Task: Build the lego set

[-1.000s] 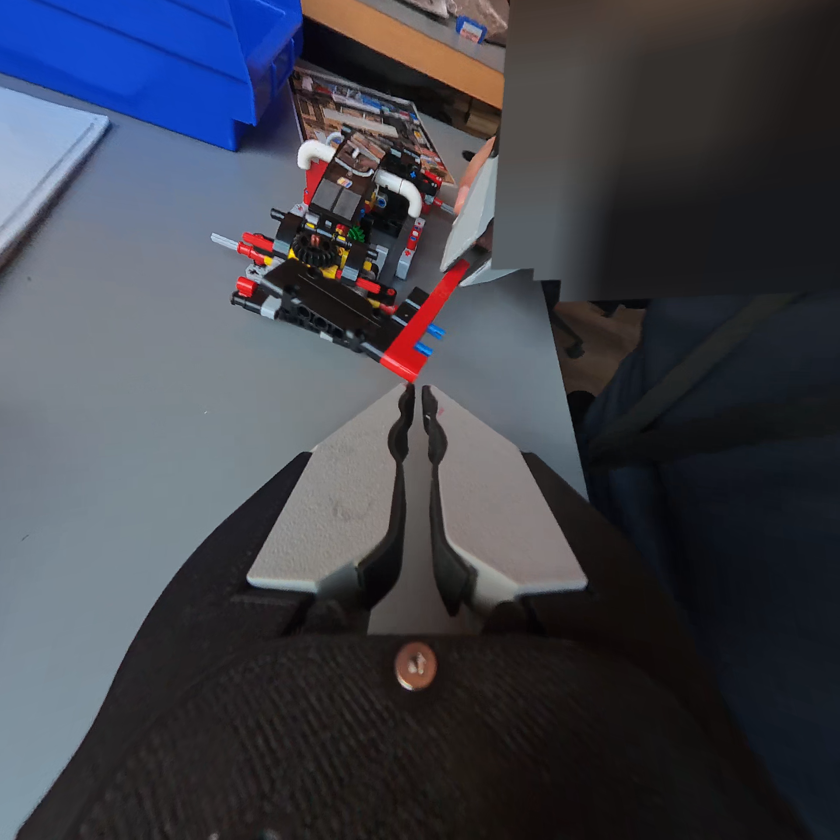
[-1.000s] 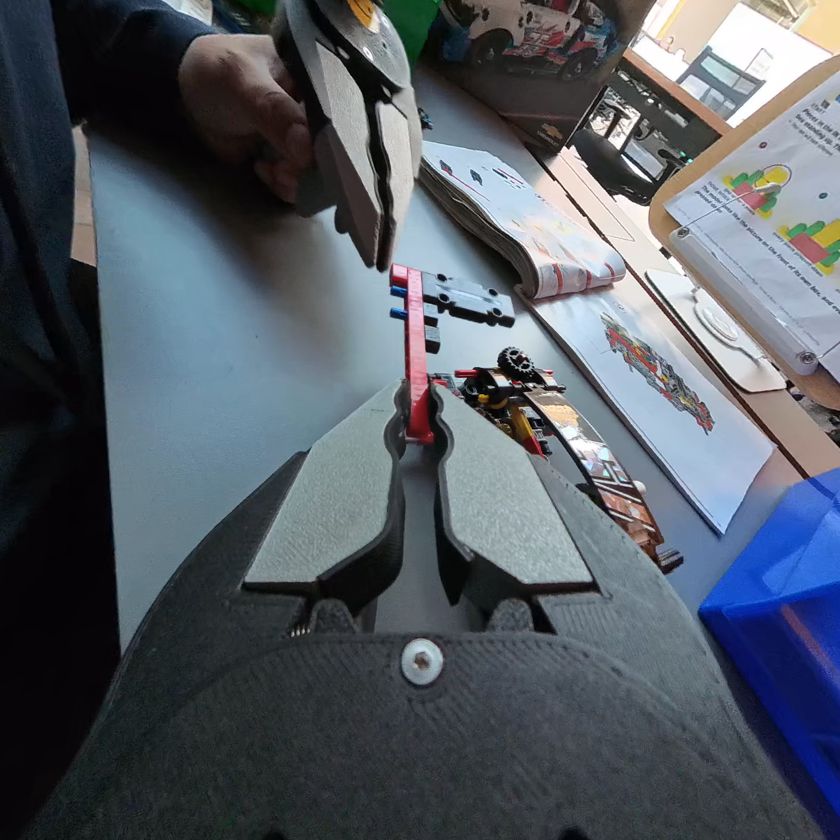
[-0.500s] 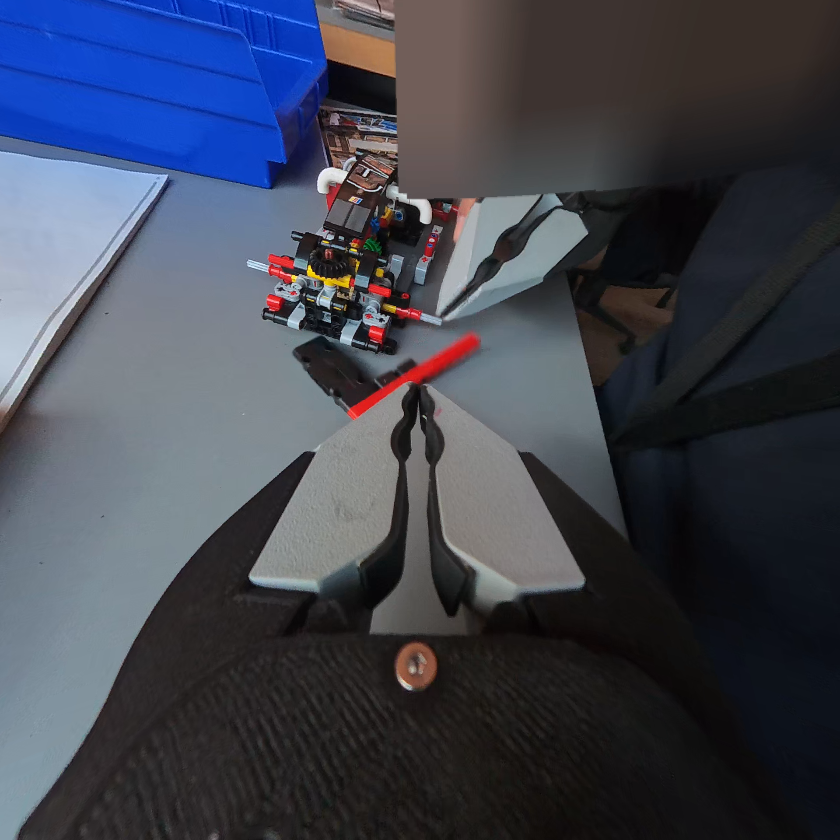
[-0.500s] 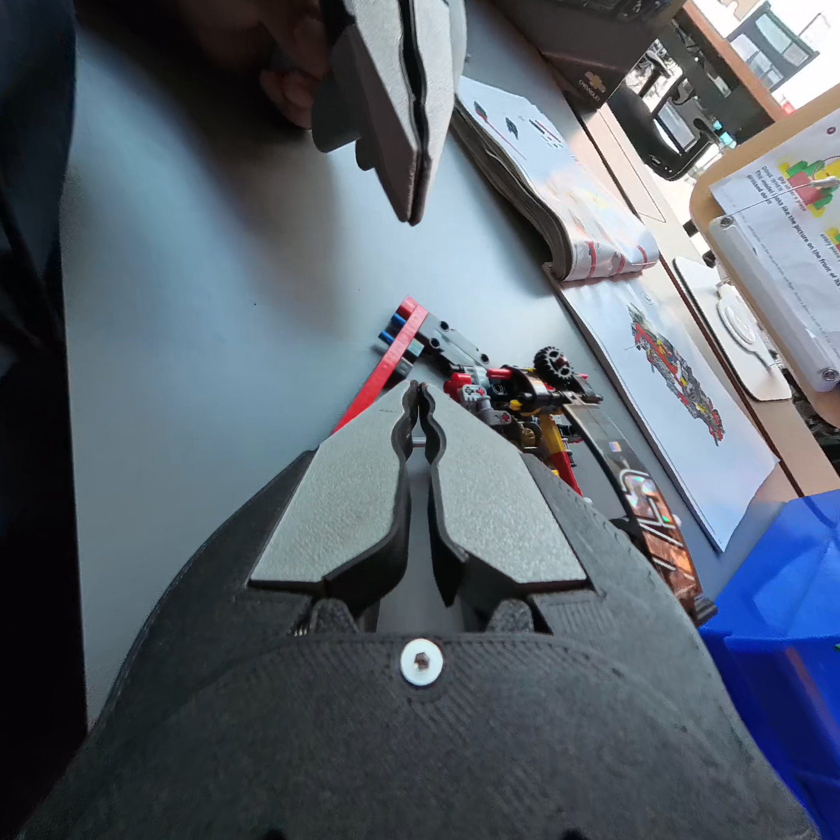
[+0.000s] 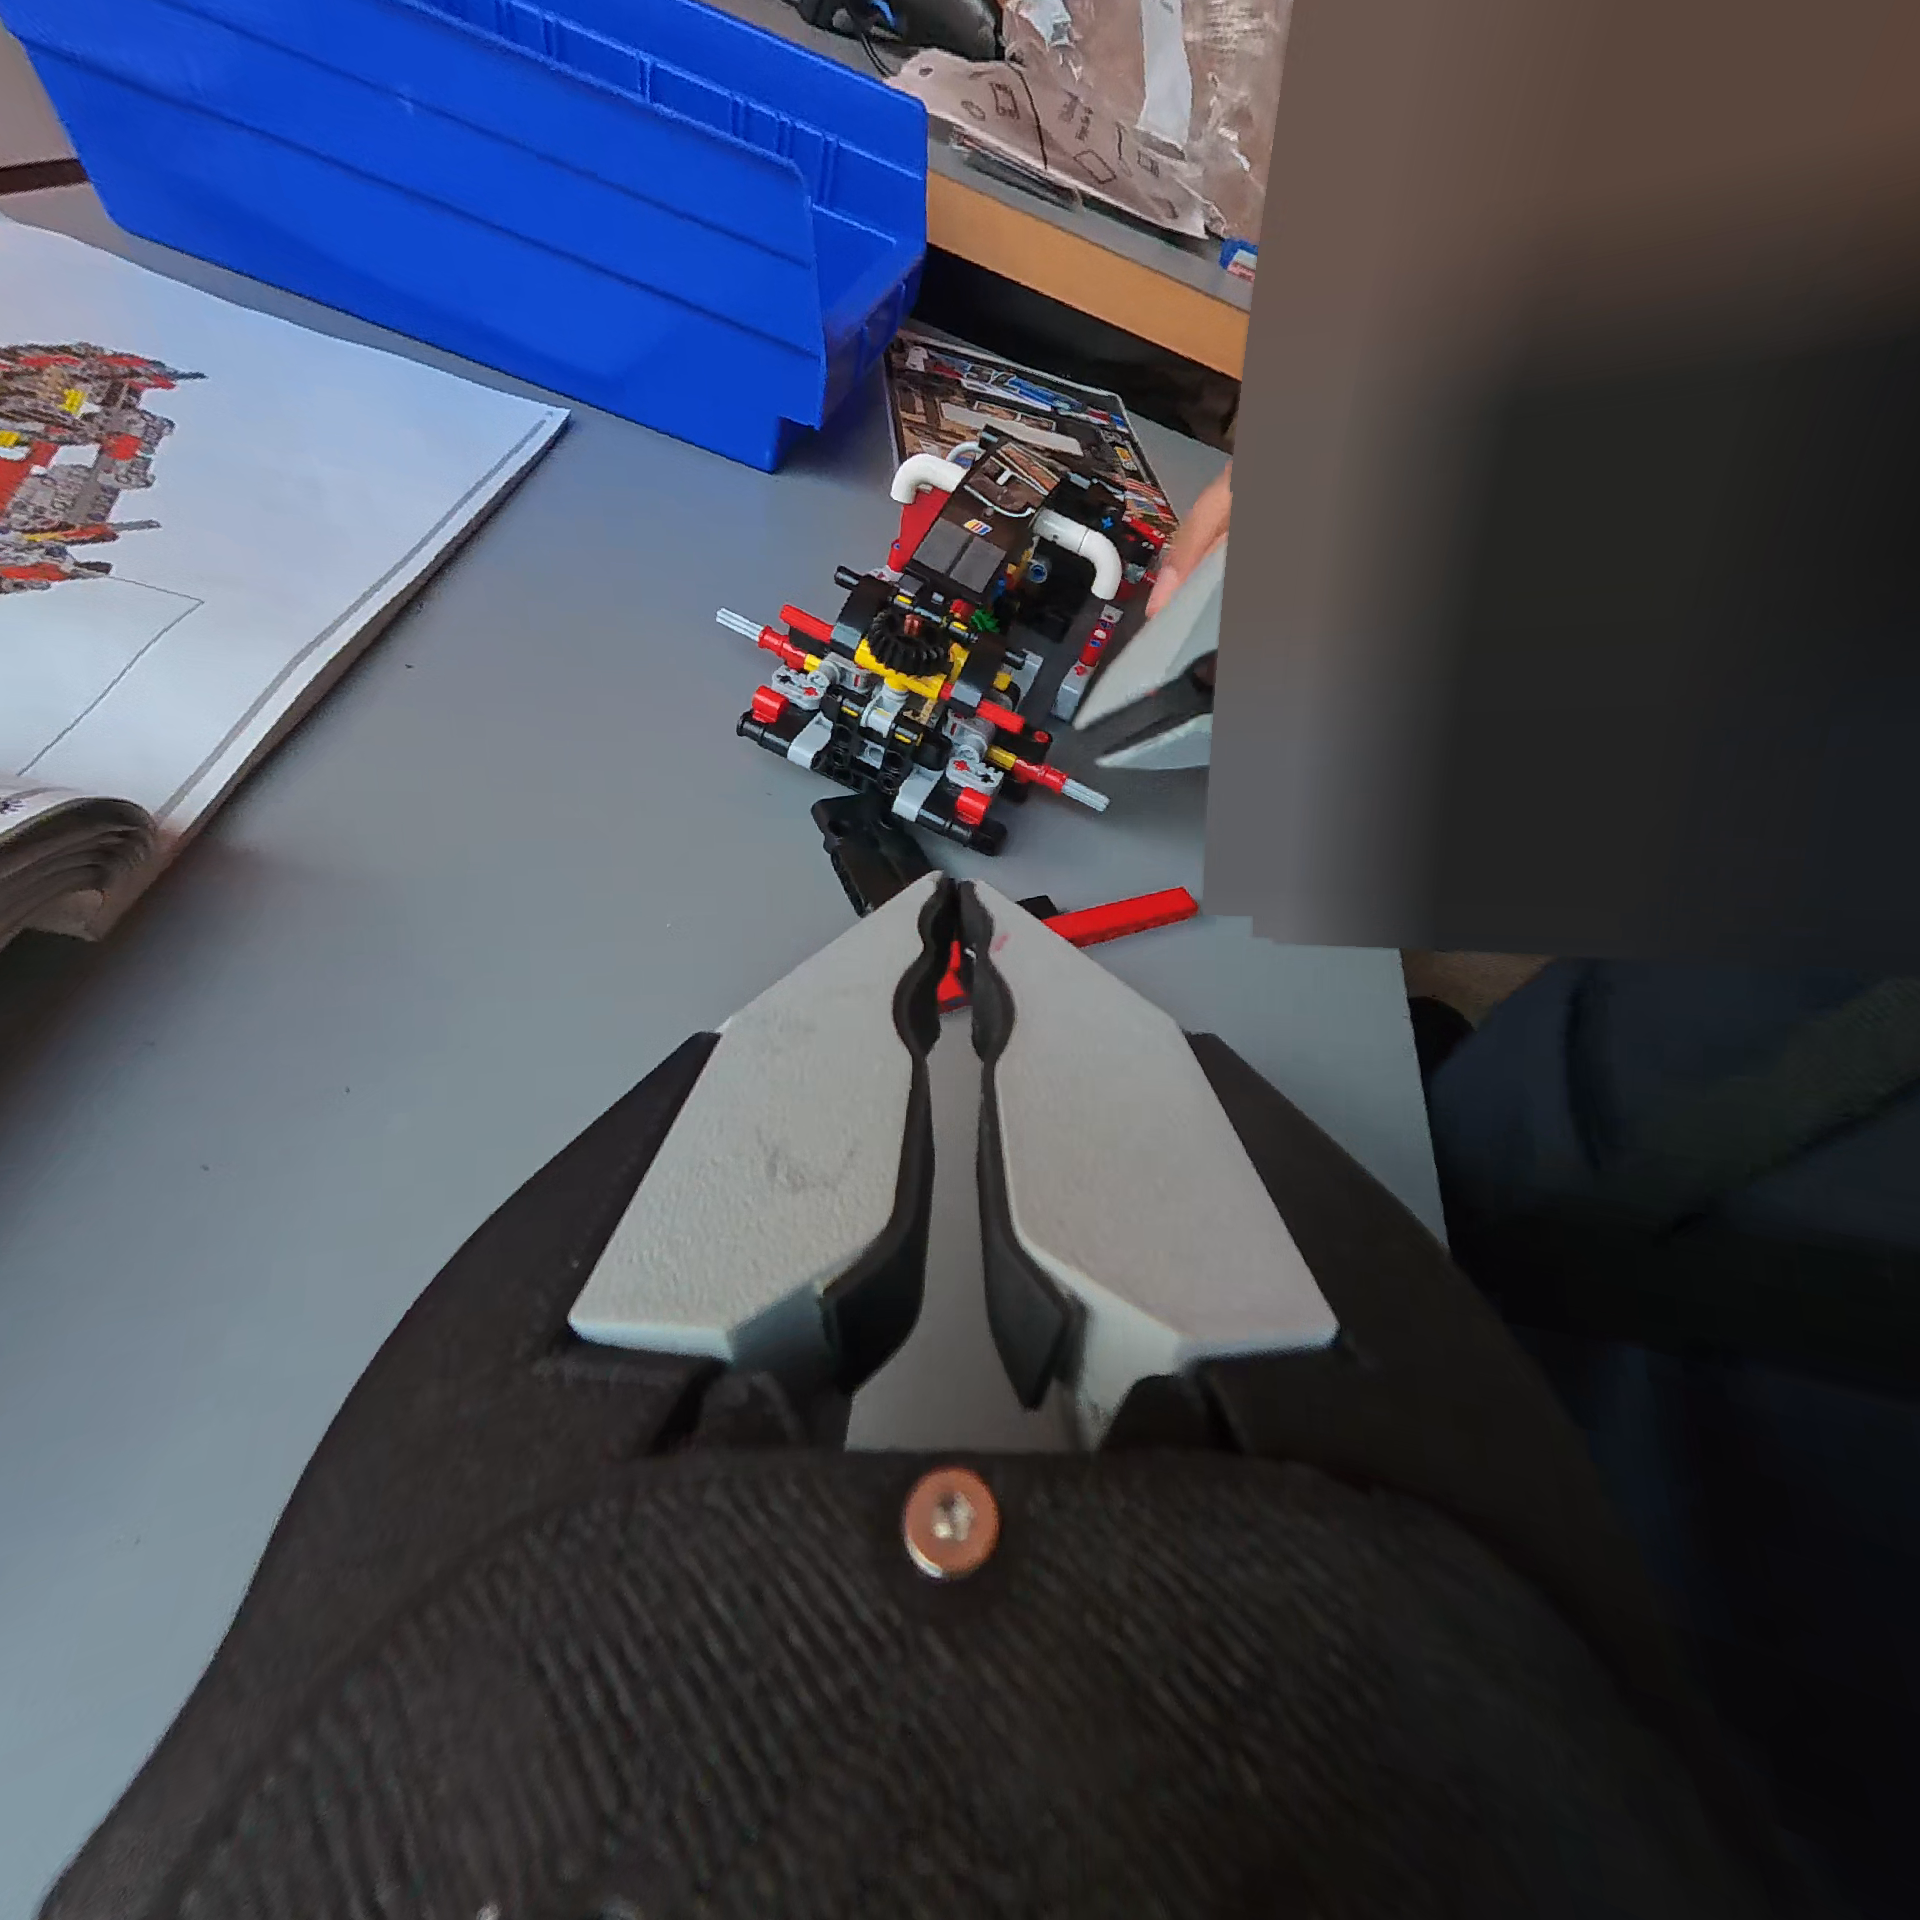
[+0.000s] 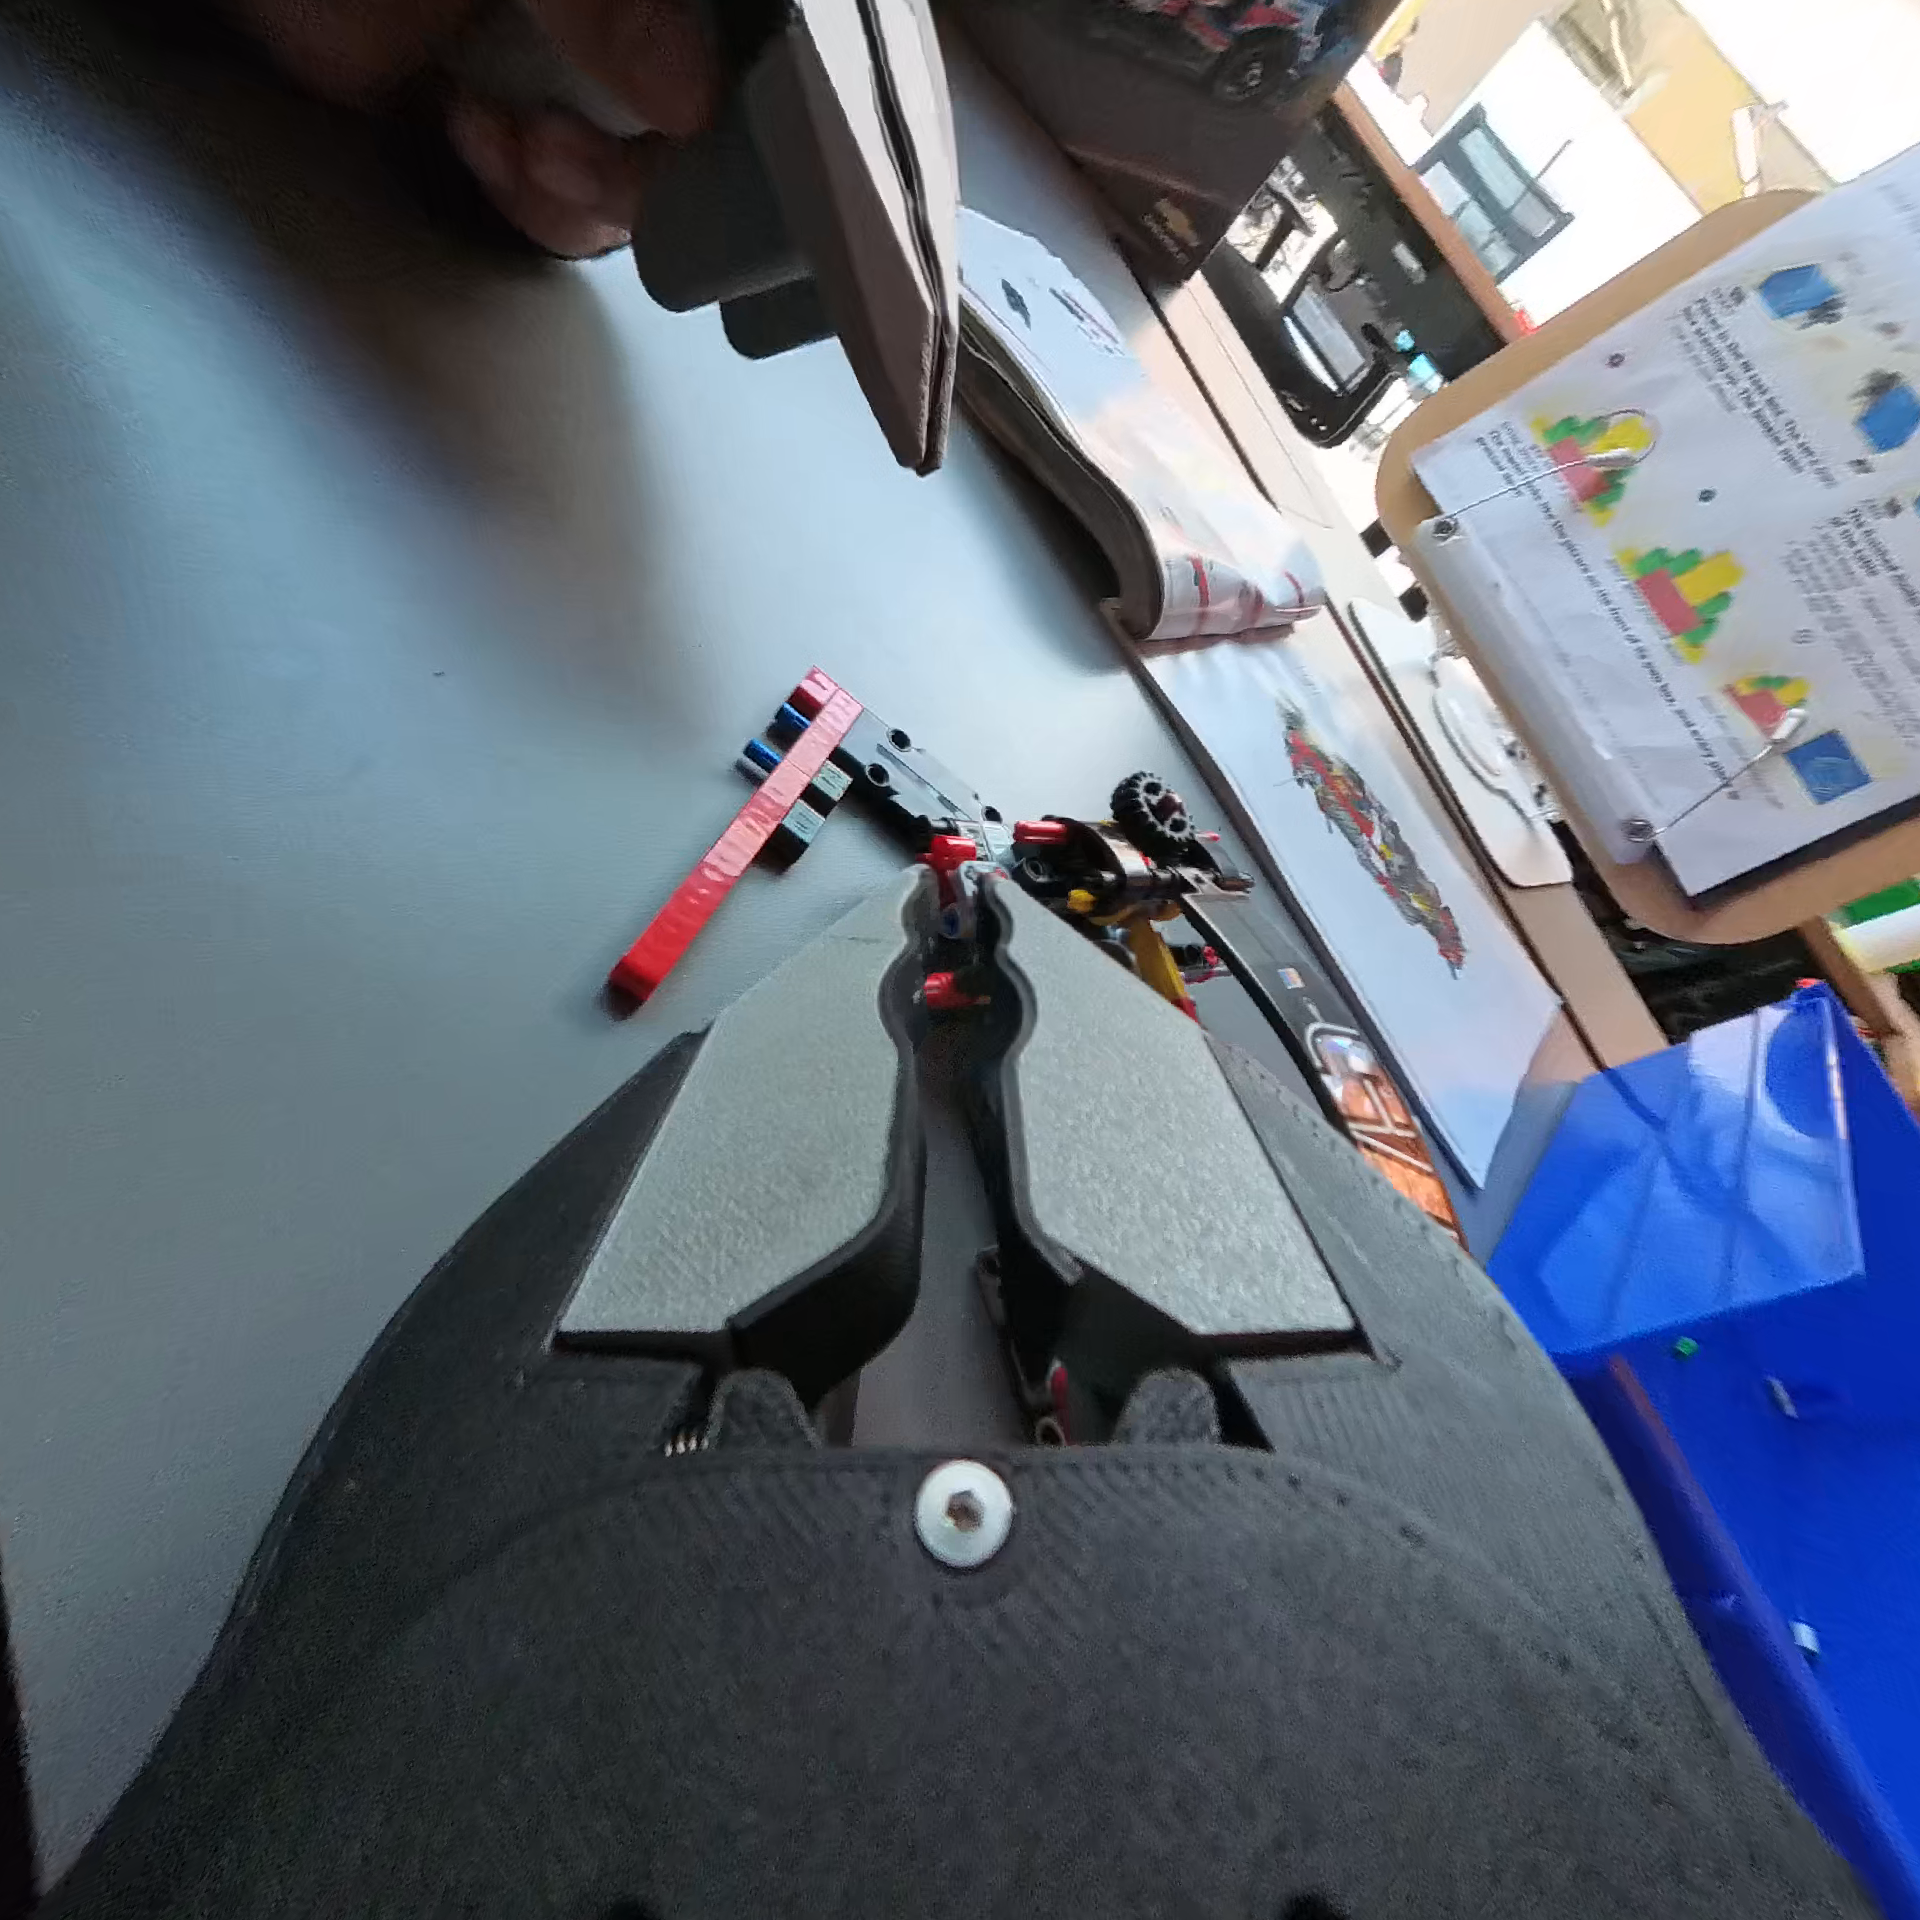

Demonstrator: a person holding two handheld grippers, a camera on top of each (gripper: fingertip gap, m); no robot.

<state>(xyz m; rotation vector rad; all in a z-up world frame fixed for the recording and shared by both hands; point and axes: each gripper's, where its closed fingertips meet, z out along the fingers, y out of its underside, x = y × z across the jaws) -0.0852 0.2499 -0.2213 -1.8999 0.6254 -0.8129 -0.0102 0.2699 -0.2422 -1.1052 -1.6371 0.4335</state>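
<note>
We see the left claw (image 5: 951,896) clenched, tips together, with nothing between them. It hangs above the grey counter (image 5: 416,935), over a loose red beam (image 5: 1122,916) with a black plate (image 5: 868,847) fixed to its far end. From the right wrist view the beam (image 6: 732,847) lies flat on the counter, well below this claw.

Our right claw (image 6: 951,899) stands slightly parted at the near end of the toy car frame (image 6: 1101,862), a build of black, red, yellow and grey pieces. Its tips sit either side of a small grey and red part; whether they press on it we cannot tell. The red beam lies just left of this claw, apart from it.

Surface and room: an open instruction book (image 5: 208,540) at left, a blue bin (image 5: 520,208) at the far side, a clipboard with coloured pictures (image 6: 1714,540) at right.
</note>
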